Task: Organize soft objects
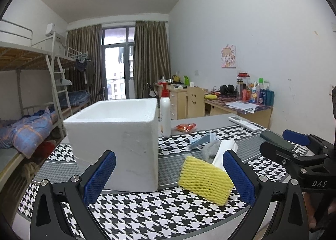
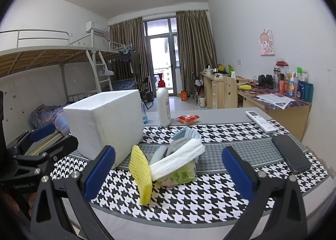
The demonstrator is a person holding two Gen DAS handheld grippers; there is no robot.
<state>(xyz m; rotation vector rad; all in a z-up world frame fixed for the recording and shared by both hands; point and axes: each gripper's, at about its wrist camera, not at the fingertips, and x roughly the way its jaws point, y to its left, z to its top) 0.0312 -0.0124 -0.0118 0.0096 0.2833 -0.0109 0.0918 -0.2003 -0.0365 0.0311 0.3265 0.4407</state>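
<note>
Both grippers, left gripper [image 1: 169, 173] and right gripper [image 2: 168, 169], stand with jaws released; yellow foam net sleeve [image 2: 141, 174] looks light, squashy — grasp its flat sides.

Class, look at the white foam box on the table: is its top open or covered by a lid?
Open. The white foam box has no lid; the left wrist view shows its rim and hollow inside.

The right claw [image 1: 294, 141] body reads "DAS"; other print is illegible.
</note>
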